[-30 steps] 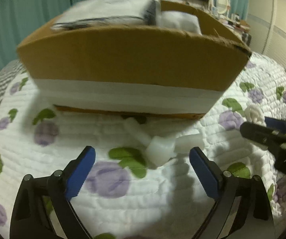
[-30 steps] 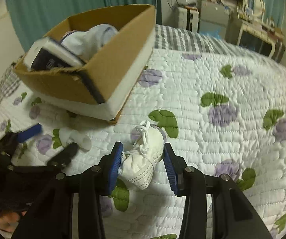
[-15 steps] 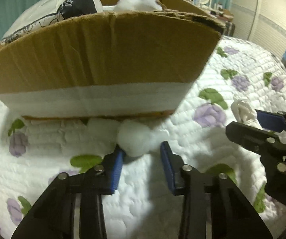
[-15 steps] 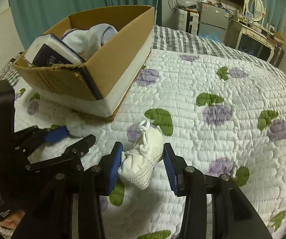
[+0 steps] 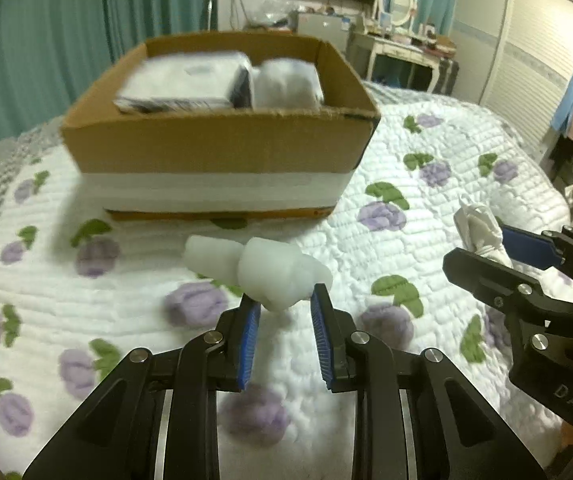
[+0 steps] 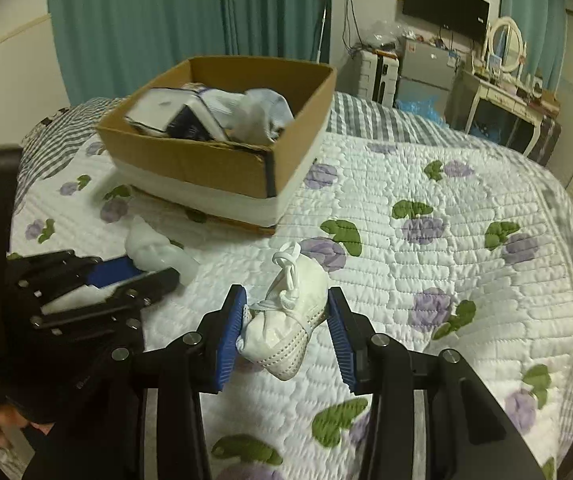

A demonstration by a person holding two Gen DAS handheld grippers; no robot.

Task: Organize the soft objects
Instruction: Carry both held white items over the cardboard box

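- Both tongs are loaded: left gripper (image 5: 282, 312) is closing its blue pads on the white fluffy cotton-like bundle (image 5: 262, 270), pinched only at its near end, and right gripper (image 6: 286, 316) clamps the small white lace-up baby shoe (image 6: 288, 312).
- Each load sits over the white quilted bedspread with purple flowers (image 6: 426, 280), short of the open brown cardboard box with a white band (image 5: 218, 152).
- My call: carry 1 at a time, clear the near wall, release over the free corner.
- Watch that trailing bundle end; it could snag the rim.
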